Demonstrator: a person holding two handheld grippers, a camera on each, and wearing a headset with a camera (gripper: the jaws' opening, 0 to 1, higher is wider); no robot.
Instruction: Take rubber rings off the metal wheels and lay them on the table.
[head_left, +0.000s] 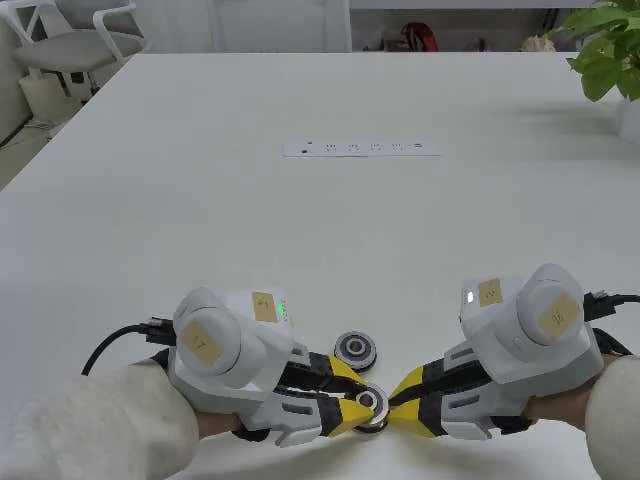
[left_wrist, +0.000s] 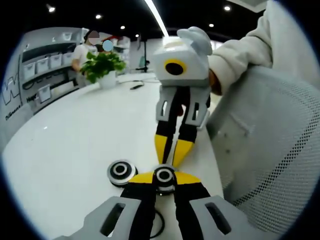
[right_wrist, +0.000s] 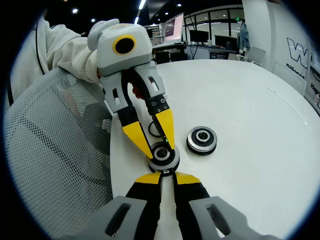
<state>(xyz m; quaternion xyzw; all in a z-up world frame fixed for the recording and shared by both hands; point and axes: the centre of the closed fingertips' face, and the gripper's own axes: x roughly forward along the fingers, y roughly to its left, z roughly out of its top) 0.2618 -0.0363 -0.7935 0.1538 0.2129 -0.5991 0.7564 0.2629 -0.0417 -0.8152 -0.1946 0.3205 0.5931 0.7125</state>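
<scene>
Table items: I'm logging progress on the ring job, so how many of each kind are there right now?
Metal wheels: 2
Loose rubber rings: 1
Power strips: 1
Potted plants: 1
Total: 5

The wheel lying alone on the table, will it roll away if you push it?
Probably not: the wheel lies flat on the table, so it should slide. It looks metal, likely heavy for its size. Its black rubber ring may grip.
</scene>
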